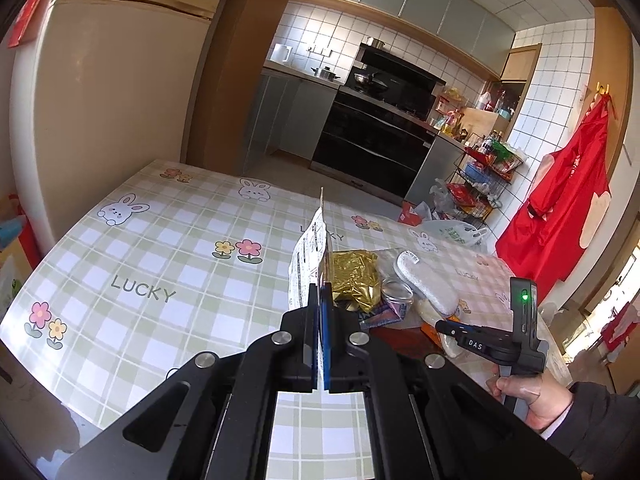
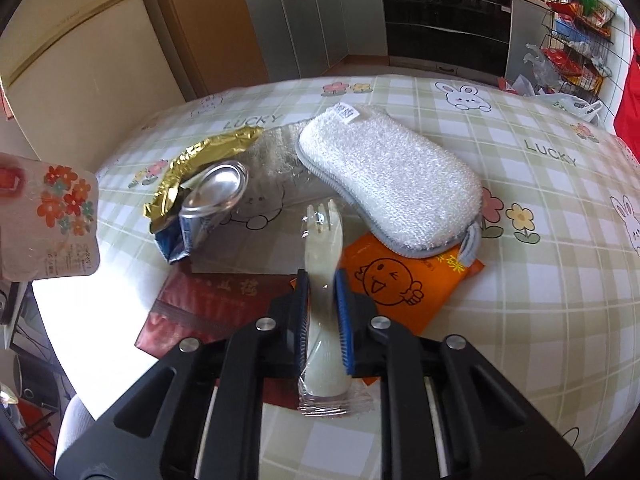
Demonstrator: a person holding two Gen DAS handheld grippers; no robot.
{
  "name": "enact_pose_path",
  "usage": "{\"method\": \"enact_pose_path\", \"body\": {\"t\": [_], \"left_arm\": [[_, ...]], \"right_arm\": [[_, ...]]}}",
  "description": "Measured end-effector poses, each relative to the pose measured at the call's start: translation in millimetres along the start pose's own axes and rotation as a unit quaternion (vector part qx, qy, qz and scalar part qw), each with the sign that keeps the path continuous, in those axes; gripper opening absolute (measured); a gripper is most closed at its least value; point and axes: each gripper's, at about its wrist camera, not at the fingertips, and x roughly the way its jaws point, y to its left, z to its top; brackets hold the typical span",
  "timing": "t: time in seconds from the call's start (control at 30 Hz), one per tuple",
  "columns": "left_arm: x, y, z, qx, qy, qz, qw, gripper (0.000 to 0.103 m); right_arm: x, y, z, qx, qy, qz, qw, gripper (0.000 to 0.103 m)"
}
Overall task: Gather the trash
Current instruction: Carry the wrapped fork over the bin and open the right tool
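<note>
A wrapped plastic fork (image 2: 322, 240) lies on the checked counter (image 2: 500, 280), its handle between the blue pads of the right claw (image 2: 322, 312), which grips it at the sides — tines pointing away from the camera, clear wrapper bunched at the near end. Just to the fork's right sits an orange packet (image 2: 400, 284) with a winking cartoon face; to its left, a dark red packet (image 2: 208, 308). A white scrubbing sponge (image 2: 392, 184) with a grey rim rests partly on the orange packet. Left of the fork, a crushed drinks can (image 2: 208, 204) lies against crumpled gold foil (image 2: 200, 156), both at the edge of a clear plastic sheet (image 2: 276, 168).

The left claw (image 1: 320, 312) is clenched on a flat printed lid (image 1: 310, 264), held edge-on and upright above the counter — in the right wrist view the same lid shows its flowered face at the far left. A person's hand (image 1: 524, 396) in a dark sleeve holds the right claw's handle at the counter's near corner. Beyond the counter stand a cream fridge (image 1: 112, 100) and a black oven (image 1: 372, 140).
</note>
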Motion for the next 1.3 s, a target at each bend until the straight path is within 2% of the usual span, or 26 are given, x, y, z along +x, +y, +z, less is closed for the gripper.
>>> {"method": "enact_pose_path", "body": {"t": [0.33,0.73,1.3], "left_arm": [[-11,-14,-3,0.010,0.001,-0.009,0.9999,0.002],[-39,-37,-4,0.025,-0.005,-0.027,0.9993,0.002],[-111,-64,-18,0.042,-0.035,-0.050,0.9973,0.002]], "right_arm": [[-65,-2,-18,0.018,-0.060,0.010,0.998,0.017],[-156,3,-41,0.035,-0.137,0.018,0.990,0.017],[-276,29,-85,0.005,-0.218,0.019,0.976,0.017]]}}
